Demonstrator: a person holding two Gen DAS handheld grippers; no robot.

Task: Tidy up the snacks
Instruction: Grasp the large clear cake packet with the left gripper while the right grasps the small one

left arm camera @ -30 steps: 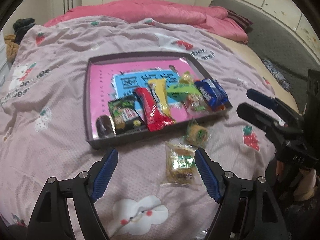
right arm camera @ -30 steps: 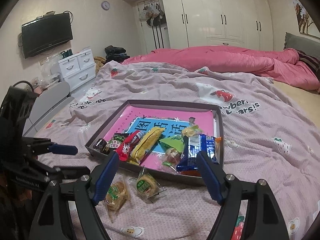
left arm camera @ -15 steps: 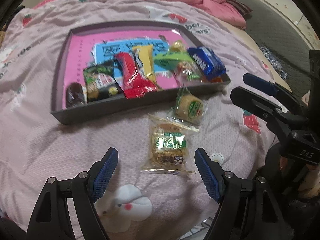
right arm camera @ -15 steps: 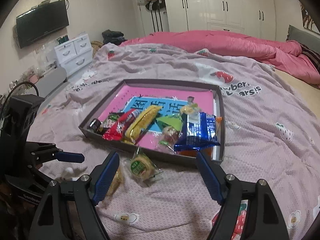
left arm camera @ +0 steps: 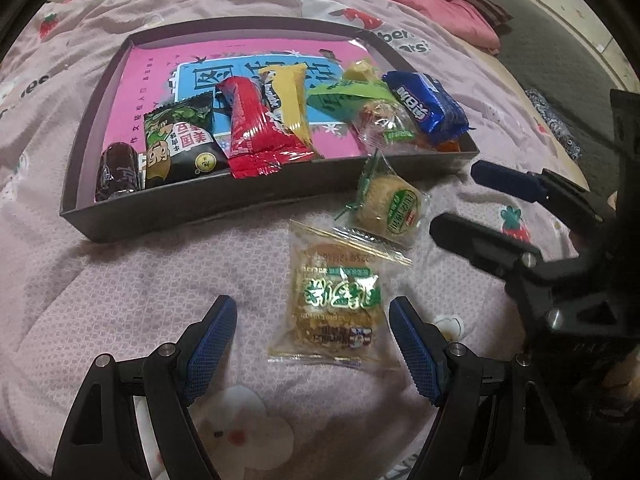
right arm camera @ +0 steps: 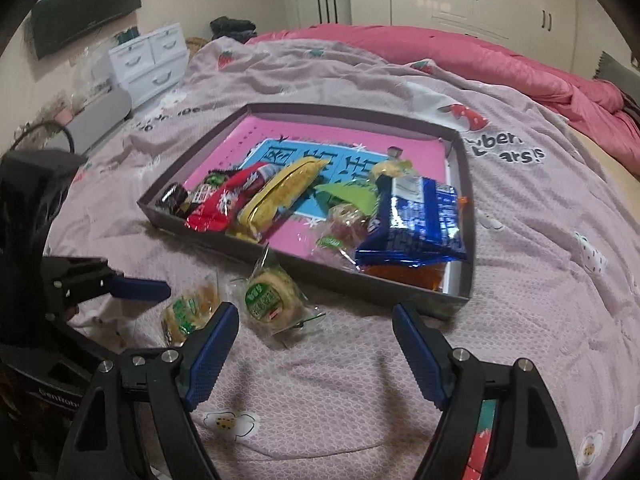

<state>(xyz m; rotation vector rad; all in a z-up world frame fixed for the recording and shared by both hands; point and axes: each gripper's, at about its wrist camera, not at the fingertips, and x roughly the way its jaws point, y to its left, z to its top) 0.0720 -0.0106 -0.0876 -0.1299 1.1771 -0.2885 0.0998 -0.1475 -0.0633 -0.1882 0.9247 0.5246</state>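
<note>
While both grippers hang over the bed [left arm camera: 120,280], fingers spread and empty, the left gripper [left arm camera: 312,336] has a clear-wrapped square cake [left arm camera: 336,304] lying between its fingers, untouched. Just beyond, a round cake [left arm camera: 390,208] rests against the tray [left arm camera: 192,204] wall; right gripper [right arm camera: 316,340] near it. In the tray: red bar [left arm camera: 256,132], yellow bar [left arm camera: 288,100], blue pack [left arm camera: 428,104], others. Pink quilt [right arm camera: 480,52] farthest.
</note>
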